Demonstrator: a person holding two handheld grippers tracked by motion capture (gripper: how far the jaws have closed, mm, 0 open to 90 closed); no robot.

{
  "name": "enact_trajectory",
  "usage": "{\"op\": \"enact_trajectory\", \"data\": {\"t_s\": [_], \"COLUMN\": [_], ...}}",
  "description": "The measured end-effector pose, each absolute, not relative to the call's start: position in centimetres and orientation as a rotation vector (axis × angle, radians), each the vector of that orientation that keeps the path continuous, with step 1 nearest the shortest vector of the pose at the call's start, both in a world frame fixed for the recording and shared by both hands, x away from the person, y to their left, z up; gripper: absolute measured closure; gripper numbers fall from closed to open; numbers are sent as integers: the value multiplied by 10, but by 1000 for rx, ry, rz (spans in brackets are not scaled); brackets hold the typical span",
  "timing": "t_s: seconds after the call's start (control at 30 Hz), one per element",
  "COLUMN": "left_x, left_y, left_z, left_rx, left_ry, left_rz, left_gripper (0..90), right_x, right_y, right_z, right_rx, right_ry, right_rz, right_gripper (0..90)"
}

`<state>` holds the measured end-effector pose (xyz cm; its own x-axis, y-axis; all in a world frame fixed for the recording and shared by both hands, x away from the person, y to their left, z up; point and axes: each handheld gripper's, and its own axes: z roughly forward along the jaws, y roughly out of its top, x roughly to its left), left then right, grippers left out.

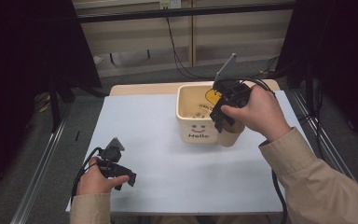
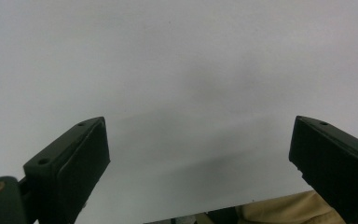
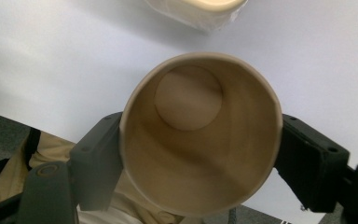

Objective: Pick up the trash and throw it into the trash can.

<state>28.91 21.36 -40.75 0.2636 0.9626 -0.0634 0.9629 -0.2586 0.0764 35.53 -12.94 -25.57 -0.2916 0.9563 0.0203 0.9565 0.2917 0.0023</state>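
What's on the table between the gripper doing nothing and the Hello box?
Nothing. In the high view, only bare white table lies between the left gripper and the Hello box.

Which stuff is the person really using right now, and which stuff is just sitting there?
Being used:
right gripper, jaws closed around the paper cup
paper cup, empty inside
cream bin with a smiley and "Hello", right beside the cup

Just there:
left gripper, open, holding nothing
white tabletop
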Motion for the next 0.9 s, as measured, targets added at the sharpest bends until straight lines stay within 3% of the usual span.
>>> {"op": "enact_trajectory", "data": {"t_s": [0.9], "left_x": [288], "left_y": [214], "left_z": [-405], "left_rx": [2422], "left_ry": [1827], "left_rz": [-19], "left_gripper": [50], "right_x": [397], "right_y": [-129], "right_z": [-172], "right_rx": [-1972], "right_ry": [-2518], "right_rz": [13], "right_gripper": [219]}}
